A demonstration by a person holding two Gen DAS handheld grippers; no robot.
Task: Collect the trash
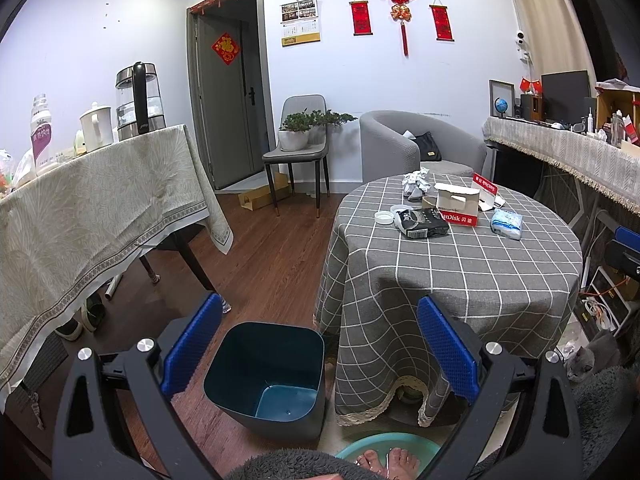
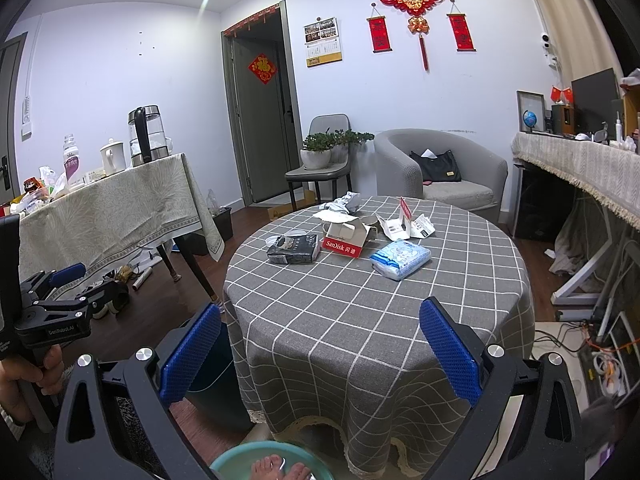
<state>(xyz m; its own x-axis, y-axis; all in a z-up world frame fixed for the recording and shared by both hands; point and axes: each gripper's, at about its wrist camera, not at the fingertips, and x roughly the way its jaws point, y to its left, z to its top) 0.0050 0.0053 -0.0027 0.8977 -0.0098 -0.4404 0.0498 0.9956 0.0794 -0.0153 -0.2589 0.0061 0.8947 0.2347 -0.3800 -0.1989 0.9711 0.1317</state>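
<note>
I see a small room with a round bench (image 2: 360, 304) under a gray checked cloth. The trash lies on its far side: a black packet (image 2: 293, 251), a torn red and white box (image 2: 345, 238), a blue tissue pack (image 2: 401, 258) and a crumpled paper ball (image 2: 345, 203). I think they are all light, soft and easy to squash. I would pinch each one across its thin middle. The empty bin (image 1: 268, 376) stands on the floor just beside the bench. My right tool (image 2: 320, 354) and left tool (image 1: 318, 346) are spread wide, holding nothing.
</note>
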